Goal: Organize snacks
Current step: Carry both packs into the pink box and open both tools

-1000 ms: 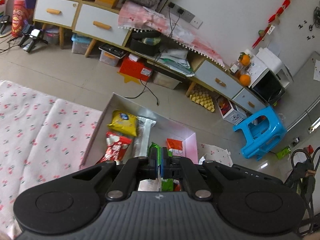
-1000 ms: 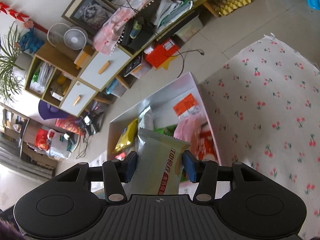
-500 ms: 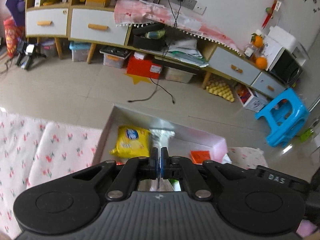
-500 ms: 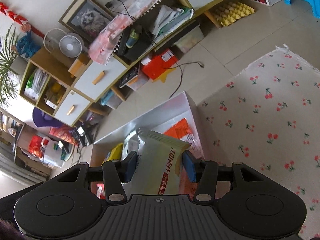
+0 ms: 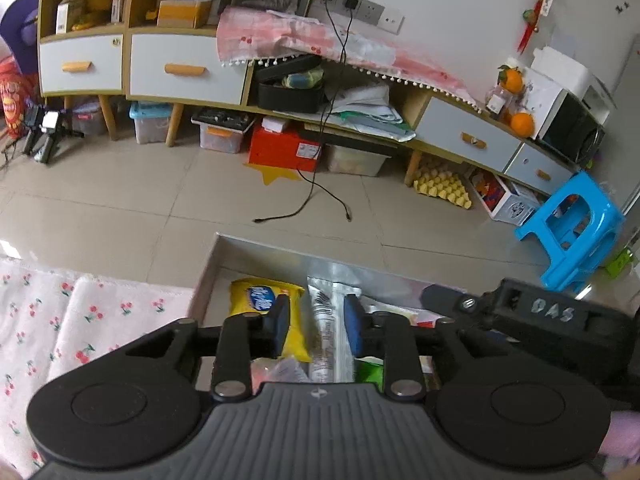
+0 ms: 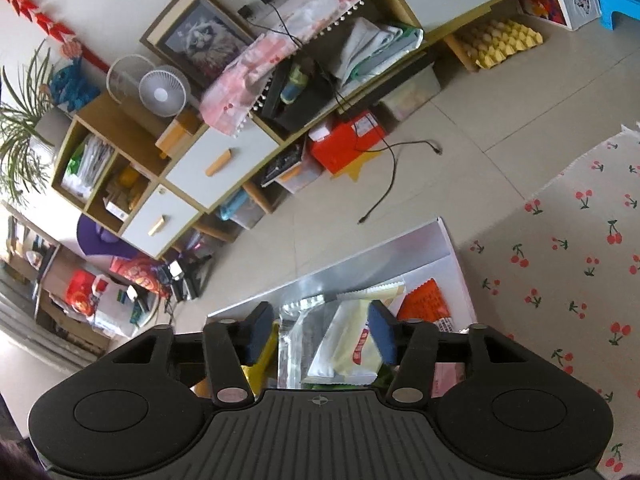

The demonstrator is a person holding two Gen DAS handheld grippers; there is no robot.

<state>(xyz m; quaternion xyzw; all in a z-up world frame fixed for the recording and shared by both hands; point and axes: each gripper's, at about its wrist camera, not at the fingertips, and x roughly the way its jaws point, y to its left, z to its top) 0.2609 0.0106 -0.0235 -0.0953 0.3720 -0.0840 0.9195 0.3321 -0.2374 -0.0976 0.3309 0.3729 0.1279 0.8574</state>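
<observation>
Cream film packet (image 6: 352, 344), light, soft and slippery-looking, lay loose in the box (image 6: 448, 240) between the just-opened jaws of the right gripper (image 6: 320, 332), best pinched by its crimped edge; the left gripper (image 5: 316, 328) had just parted empty.

**Both grippers parting their fingers**

The left gripper (image 5: 316, 330) is tilting downward, its fingers (image 5: 280, 328) having just been opening, nothing pressed between them. The right gripper (image 6: 320, 332) is angling down too, its fingers (image 6: 382, 334) likewise widening, gripping nothing.

Tiled floor (image 5: 120, 216), long low wooden sideboard (image 5: 188, 68), white wall (image 5: 448, 12).
</observation>
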